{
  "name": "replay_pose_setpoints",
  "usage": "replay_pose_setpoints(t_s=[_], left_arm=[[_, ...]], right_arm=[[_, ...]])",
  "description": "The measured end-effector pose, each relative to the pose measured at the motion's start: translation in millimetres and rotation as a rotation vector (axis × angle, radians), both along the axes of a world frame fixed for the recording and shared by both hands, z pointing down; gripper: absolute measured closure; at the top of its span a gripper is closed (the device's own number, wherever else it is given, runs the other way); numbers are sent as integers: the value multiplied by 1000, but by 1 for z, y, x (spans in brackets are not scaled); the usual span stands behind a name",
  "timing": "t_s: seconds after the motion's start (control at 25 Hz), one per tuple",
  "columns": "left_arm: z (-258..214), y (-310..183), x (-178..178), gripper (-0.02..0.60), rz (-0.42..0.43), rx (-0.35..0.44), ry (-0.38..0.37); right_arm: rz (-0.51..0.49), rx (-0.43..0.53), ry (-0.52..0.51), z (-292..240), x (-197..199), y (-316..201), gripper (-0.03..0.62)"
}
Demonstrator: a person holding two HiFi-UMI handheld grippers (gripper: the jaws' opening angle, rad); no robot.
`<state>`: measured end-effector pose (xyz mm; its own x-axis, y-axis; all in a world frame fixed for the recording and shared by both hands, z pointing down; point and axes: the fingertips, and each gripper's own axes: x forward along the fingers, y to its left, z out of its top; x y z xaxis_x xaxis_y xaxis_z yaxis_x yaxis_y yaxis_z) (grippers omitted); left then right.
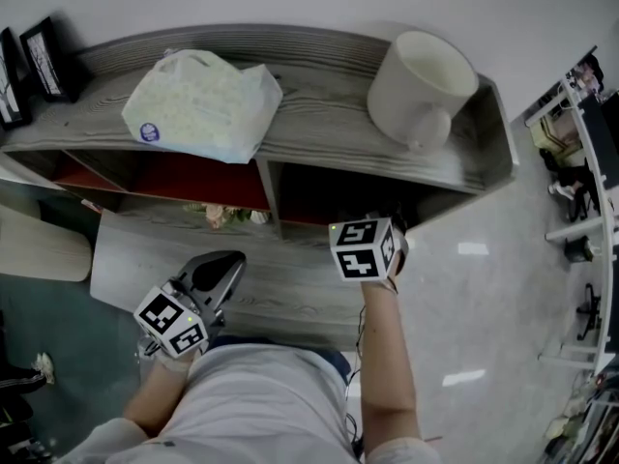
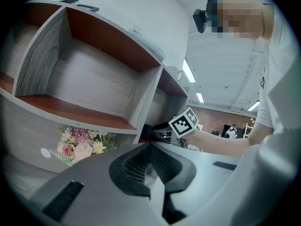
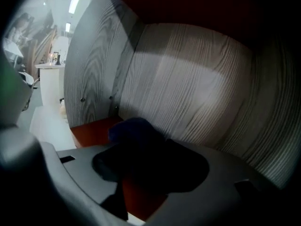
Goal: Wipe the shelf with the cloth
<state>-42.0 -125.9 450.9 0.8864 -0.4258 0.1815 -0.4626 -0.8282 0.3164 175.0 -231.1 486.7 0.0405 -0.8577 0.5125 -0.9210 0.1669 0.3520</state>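
The cloth (image 3: 134,131) lies on the red-brown floor of the shelf's (image 1: 319,129) right-hand compartment, toward the corner where a grey side panel meets the back wall. It sits right at the tips of the right gripper (image 3: 150,168). That gripper's jaws stand apart, one on either side of the cloth's near end. Bare red floor shows in the gap between them, and the pads do not look pressed on the cloth. The cloth is dark blue, almost black in the shade, and bunched into a soft rounded lump rather than spread flat. Beyond it rises the compartment's grey wood-grain back wall.

The left gripper (image 2: 150,147) is outside the shelf, in front of the left-hand compartment, with its jaws together and nothing between them. On the shelf's top board rest a white bag (image 1: 203,104) and a white mug (image 1: 421,85).
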Motion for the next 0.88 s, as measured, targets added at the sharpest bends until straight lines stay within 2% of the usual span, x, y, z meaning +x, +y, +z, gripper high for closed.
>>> replay_pose_setpoints(t_s=[0.08, 0.2, 0.28, 0.32, 0.56, 0.88], left_arm=[[0, 1, 1, 566, 2, 1, 0], [-1, 2, 1, 566, 5, 2, 0], [-1, 3, 0, 566, 5, 2, 0], [-1, 3, 0, 566, 5, 2, 0], [-1, 4, -1, 566, 1, 1, 0], [-3, 6, -9, 566, -19, 5, 2]], right_arm=[[2, -9, 42, 1, 5, -5, 382], [-33, -90, 96, 17, 7, -14, 385], [-71, -133, 86, 26, 0, -19, 464], [-82, -140, 86, 27, -3, -21, 478], [-100, -115, 133, 27, -14, -27, 514], [-172, -68, 105, 27, -51, -38, 516]])
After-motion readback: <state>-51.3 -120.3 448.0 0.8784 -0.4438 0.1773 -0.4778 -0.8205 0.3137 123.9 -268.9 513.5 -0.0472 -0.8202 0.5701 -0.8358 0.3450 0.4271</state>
